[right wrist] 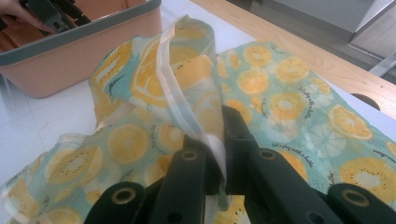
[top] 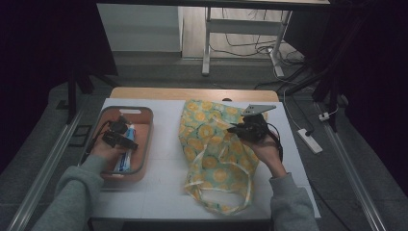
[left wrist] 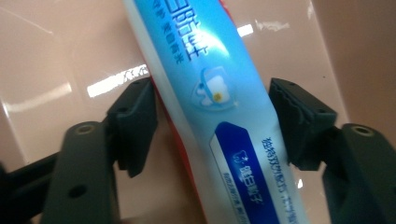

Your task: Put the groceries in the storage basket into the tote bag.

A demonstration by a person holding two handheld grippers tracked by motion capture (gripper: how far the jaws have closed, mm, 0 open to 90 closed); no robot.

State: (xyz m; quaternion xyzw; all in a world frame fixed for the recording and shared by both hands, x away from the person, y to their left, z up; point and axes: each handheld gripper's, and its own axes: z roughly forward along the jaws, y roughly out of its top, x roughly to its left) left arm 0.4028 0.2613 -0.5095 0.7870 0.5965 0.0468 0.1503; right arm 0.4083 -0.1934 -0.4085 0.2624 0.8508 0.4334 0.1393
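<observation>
Toothpaste tube (left wrist: 219, 107) lies in pink basket (top: 144, 118) — left gripper (left wrist: 212, 121) jaws wide, straddling mid-body, not yet clamped. Soft, slick tube: grip middle, gently. Right gripper (right wrist: 219, 154) pinched tight on fruit-print bag (right wrist: 280, 79) rim, lifting mouth.

The white table top (top: 163, 159) has bare room between the pink plastic basket with a grey rim (top: 147, 139) and the yellow fruit-print cloth bag (top: 211, 159), so a hand could pass there. The bag covers the middle, and its pale strap (right wrist: 182, 112) stands up in the way.
</observation>
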